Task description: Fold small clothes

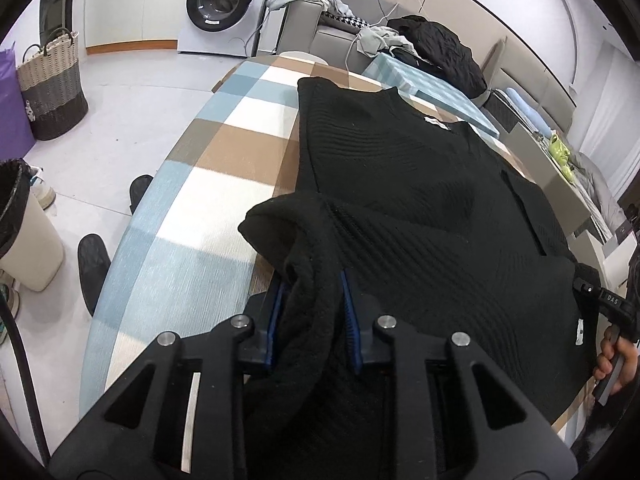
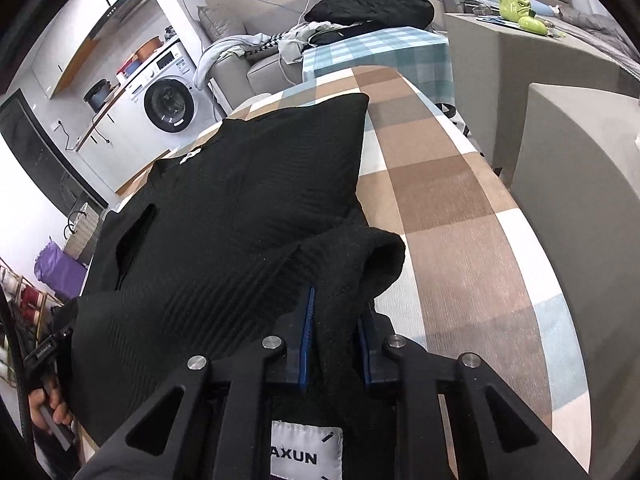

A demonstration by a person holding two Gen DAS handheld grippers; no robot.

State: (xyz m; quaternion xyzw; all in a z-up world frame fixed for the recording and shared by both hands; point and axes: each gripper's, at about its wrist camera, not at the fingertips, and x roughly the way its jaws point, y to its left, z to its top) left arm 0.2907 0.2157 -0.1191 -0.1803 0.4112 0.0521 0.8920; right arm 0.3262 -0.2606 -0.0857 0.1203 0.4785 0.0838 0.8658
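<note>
A black ribbed knit sweater [image 1: 400, 184] lies spread flat on the checked tablecloth [image 1: 224, 168], its white neck label on the far side. At the sweater's near left corner, a bunched fold of the knit stands between the blue pads of my left gripper [image 1: 313, 280], which is shut on it. In the right wrist view the same sweater [image 2: 248, 184] covers the tablecloth [image 2: 440, 200]. My right gripper [image 2: 336, 308] is shut on a rolled fold at the near right corner. A white brand label [image 2: 306, 456] hangs below it. A hand [image 1: 616, 360] holds the other tool at the edge.
A washing machine [image 1: 220, 4] stands at the back. A woven basket [image 1: 52, 84], a lined bin [image 1: 20, 224] and black shoes [image 1: 94, 268] sit on the floor to the left. Behind the table, a sofa bears a dark clothes pile [image 1: 436, 48]. A grey chair back [image 2: 580, 168] stands to the right.
</note>
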